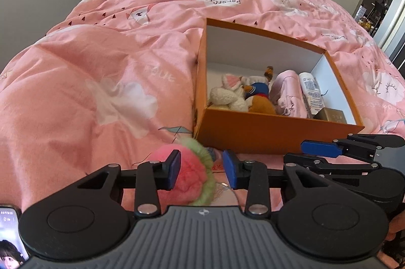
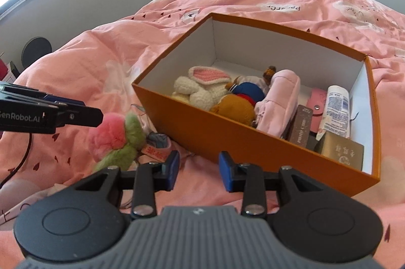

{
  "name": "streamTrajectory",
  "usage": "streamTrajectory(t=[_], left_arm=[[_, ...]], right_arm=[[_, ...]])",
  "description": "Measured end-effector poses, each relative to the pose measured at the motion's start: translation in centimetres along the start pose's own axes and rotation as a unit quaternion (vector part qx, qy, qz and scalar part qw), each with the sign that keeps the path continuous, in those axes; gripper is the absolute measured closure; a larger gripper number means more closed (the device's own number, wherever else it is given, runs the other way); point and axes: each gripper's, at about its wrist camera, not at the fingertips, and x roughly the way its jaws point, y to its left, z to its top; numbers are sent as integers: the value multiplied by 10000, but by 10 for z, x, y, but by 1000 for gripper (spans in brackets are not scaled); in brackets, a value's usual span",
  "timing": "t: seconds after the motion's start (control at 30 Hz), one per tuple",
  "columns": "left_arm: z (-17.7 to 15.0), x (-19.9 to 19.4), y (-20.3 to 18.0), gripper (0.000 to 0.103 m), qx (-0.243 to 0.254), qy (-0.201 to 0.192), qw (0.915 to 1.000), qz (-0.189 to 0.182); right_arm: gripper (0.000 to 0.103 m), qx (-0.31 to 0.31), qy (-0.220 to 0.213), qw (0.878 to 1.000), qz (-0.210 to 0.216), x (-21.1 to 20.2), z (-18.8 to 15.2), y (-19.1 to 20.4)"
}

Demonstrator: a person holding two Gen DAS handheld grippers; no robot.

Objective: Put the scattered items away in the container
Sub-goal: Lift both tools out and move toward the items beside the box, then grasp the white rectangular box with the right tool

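Left wrist view: left claw (image 1: pixel 201 171) apart around pink-and-green plush (image 1: pixel 192 176) on bed (image 1: pixel 88 91), one pad touching, other clear, not yet clamped; orange box (image 1: pixel 265 136) already holding crocheted rabbit (image 1: pixel 231 95), bear doll (image 1: pixel 258 98), pink pouch (image 1: pixel 288 91), tube (image 1: pixel 311 94). Right wrist view: right claw (image 2: pixel 199 171) apart and empty, plus small fabric item (image 2: pixel 157 145) beside plush, brown card (image 2: pixel 302 126) and gold box (image 2: pixel 341 148) inside. Probably nearly done: plush and fabric item left.
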Motion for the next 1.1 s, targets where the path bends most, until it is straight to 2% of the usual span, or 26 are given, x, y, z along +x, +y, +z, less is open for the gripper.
streamTrajectory(t=[0.2, 0.37, 0.57, 0.63, 0.8, 1.1], left_arm=[[-13, 4, 20, 61, -158, 377, 9990, -164], [-23, 8, 21, 61, -16, 550, 9985, -5], [-32, 4, 22, 61, 93, 797, 9965, -244], [-33, -1, 21, 61, 188, 794, 9963, -277], [-35, -9, 18, 61, 374, 797, 9958, -260], [-38, -4, 14, 61, 483, 880, 9949, -120]], right_arm=[[66, -273, 401, 9979, 426, 15, -6, 16], [65, -569, 690, 9938, 667, 26, -8, 30], [65, -781, 971, 9861, 1103, 26, -11, 38], [65, -940, 1094, 9804, 1343, 24, -12, 43], [66, -1420, 1525, 9549, 2116, 17, -21, 61], [65, -1753, 1795, 9401, 2309, 23, -27, 79]])
